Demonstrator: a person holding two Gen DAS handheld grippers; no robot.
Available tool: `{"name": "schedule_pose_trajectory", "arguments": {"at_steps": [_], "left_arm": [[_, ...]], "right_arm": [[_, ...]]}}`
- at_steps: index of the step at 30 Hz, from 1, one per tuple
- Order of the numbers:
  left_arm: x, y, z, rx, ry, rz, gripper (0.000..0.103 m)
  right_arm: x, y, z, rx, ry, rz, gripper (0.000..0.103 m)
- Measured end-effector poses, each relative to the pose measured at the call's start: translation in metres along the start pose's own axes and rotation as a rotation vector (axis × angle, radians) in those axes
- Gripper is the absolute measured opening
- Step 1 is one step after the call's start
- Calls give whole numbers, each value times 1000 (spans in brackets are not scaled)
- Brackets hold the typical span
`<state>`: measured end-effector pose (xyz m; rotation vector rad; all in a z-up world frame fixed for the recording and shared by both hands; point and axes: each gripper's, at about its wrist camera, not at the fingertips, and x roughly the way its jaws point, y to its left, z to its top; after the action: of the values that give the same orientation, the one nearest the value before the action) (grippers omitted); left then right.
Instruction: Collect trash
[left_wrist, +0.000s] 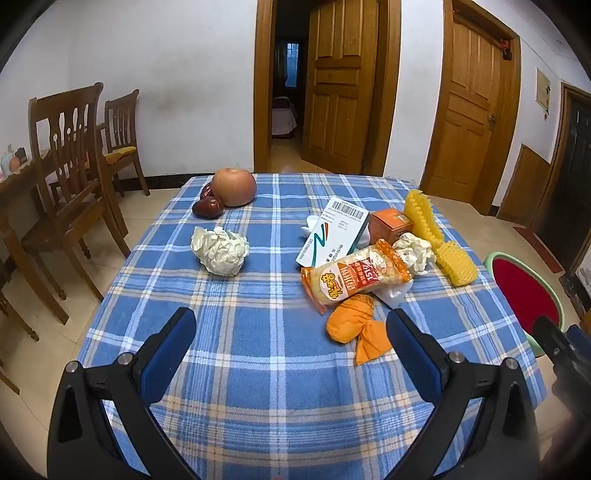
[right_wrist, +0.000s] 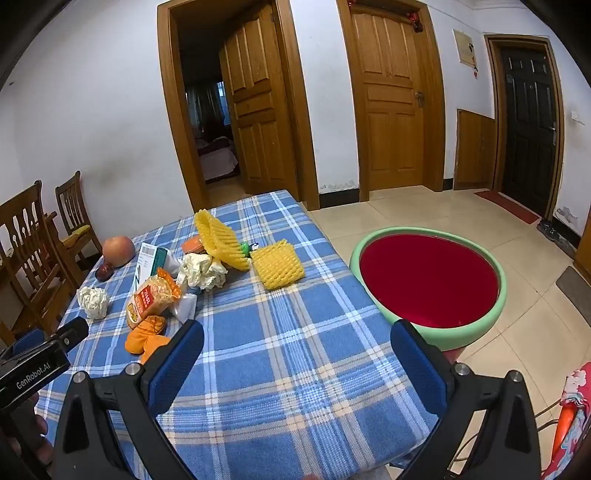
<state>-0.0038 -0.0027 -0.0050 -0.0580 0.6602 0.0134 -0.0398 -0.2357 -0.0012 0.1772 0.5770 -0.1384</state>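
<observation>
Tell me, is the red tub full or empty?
Empty. The tub shows only its bare red inside; all the trash is on the table.

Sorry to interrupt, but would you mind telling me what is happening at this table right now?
A person holds two handheld grippers over a blue plaid tablecloth, about to collect trash. The left gripper and right gripper are both open and empty. Nothing is picked up yet: crumpled tissue, an orange wrapper, a snack packet, a medicine box and yellow foam fruit nets lie on the cloth. A green-rimmed red basin waits beside the table.
</observation>
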Motion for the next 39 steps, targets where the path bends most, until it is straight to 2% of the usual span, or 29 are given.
{"name": "schedule_pose_trajectory", "arguments": {"at_steps": [39], "left_arm": [[3,4,1,-8,7,-3,101]], "right_arm": [[2,-4,0,4,7,0,103]]}}
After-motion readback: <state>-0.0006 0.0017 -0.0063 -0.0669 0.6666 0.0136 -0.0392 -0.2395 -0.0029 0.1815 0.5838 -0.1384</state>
